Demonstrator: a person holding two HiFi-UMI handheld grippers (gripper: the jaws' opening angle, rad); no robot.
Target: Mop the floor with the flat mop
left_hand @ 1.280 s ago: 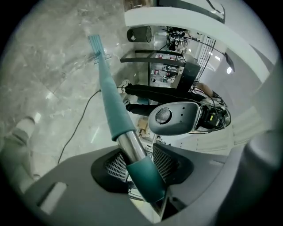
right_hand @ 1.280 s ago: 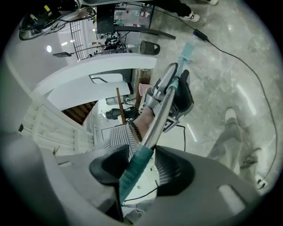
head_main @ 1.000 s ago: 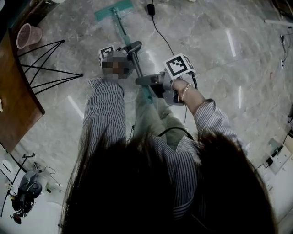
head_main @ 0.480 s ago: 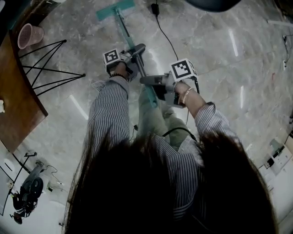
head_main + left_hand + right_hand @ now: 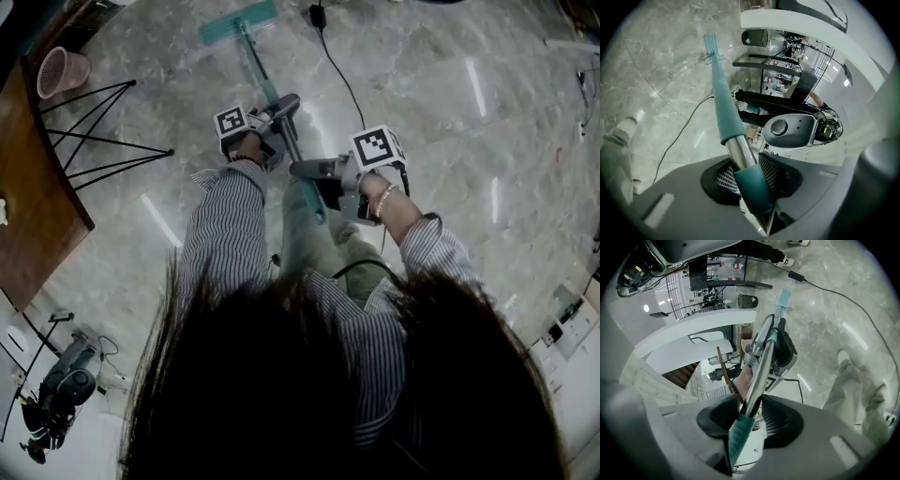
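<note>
The flat mop lies ahead of me on the marble floor, its teal head point(image 5: 238, 21) at the top of the head view and its teal-sleeved metal handle point(image 5: 259, 73) slanting back toward me. My left gripper point(image 5: 282, 111) holds the handle higher up. In the left gripper view the handle point(image 5: 724, 108) runs between the jaws point(image 5: 746, 171), which are closing with the pads against it, and the mop head point(image 5: 710, 44) shows far off. My right gripper point(image 5: 306, 169) is shut on the handle's lower end point(image 5: 761, 366), jaws point(image 5: 750, 416) pressed on metal and teal grip.
A black cable point(image 5: 339, 77) with a plug block point(image 5: 317, 16) trails over the floor right of the mop. A pink basket point(image 5: 54, 70), a black wire-frame stand point(image 5: 98, 131) and a brown table point(image 5: 28, 187) are to the left. My trouser legs point(image 5: 314, 239) stand below the grippers.
Both grippers have drifted a little down and right in the head view, still along the handle. The left gripper's jaws have narrowed onto the handle. The mop head has barely shifted.
</note>
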